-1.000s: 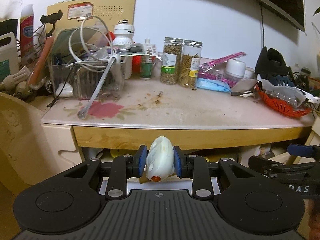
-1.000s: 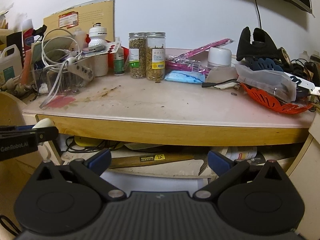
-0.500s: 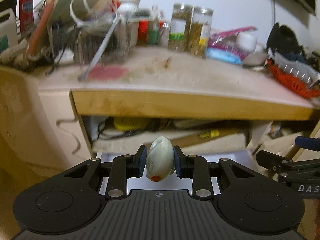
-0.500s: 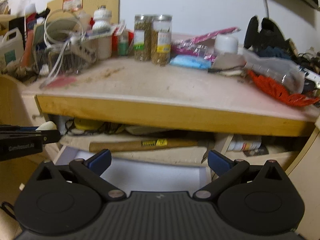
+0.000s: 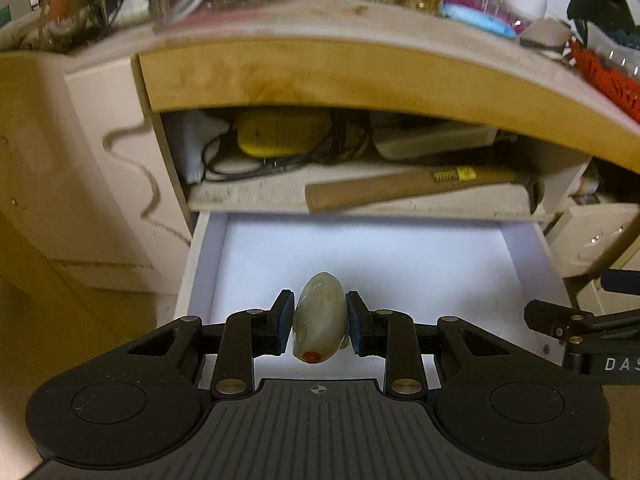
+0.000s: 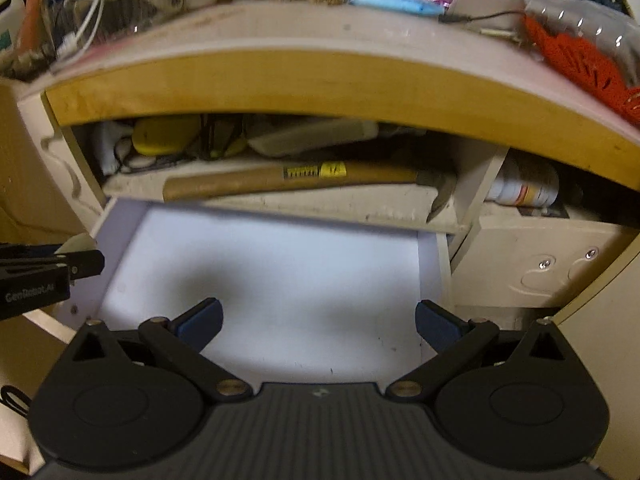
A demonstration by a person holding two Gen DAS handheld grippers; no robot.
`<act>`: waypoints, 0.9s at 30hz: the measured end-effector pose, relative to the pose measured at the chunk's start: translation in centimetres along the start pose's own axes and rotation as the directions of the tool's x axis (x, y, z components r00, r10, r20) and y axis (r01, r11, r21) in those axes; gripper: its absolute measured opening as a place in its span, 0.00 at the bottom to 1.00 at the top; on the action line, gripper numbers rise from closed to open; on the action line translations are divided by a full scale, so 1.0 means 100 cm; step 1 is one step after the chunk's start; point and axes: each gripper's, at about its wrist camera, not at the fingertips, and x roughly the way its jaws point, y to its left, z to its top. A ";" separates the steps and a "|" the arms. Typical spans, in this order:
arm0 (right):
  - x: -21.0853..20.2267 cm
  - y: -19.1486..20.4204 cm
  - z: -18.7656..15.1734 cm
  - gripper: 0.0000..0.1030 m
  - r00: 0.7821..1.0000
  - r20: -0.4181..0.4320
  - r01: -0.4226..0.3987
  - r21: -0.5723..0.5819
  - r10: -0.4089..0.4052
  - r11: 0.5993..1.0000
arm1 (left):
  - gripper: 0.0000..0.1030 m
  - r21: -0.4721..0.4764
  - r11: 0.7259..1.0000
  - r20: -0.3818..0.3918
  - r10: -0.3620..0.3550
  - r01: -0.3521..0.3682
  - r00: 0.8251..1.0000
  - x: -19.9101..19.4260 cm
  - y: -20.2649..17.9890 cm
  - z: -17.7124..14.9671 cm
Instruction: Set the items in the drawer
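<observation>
Holding: the left gripper (image 5: 319, 328) is clamped on a pale egg-shaped item (image 5: 318, 322), pads pressed on its two sides, low in the centre of the left wrist frame.
Item axis: its long axis runs along the fingers, the end with a small red dot toward the camera, the rounded end toward the drawer (image 5: 208, 264).
Key relation: the item hangs over the open drawer, whose white floor fills the middle of the frame behind and below it; the coming move looks like a short lowering and a release.
Height: I cannot tell how far the item sits above the drawer floor.
Shelf above: a hammer (image 5: 416, 188) lies across the shelf just over the drawer's back edge, centre right; a yellow object and dark cables sit further back, blurred.
Nearer tool: the left one, since it carries the item; from the right wrist frame its tip shows at the far left edge (image 6: 60, 264), over the drawer's left wall.
Right gripper (image 6: 319, 322): spread wide and holding nothing, low centre of its frame, above the drawer floor.
Hidden: the drawer's front edge is cut off by the gripper bodies in both frames; the desktop clutter along the top is smeared by blur.
</observation>
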 end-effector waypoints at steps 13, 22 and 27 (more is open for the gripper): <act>0.016 0.001 -0.006 1.00 0.997 -0.079 -0.012 -0.003 0.012 1.000 | 0.26 -0.009 1.000 -0.109 -0.016 0.015 0.994 0.018 0.004 -0.017; 0.038 0.005 -0.008 1.00 0.995 -0.098 -0.003 -0.013 0.001 1.000 | 0.26 0.006 1.000 -0.131 -0.016 0.017 0.991 0.043 -0.003 -0.012; 0.051 0.007 -0.009 1.00 0.994 -0.108 0.003 -0.019 -0.005 1.000 | 0.26 0.006 1.000 -0.149 -0.014 0.015 0.989 0.058 -0.004 -0.013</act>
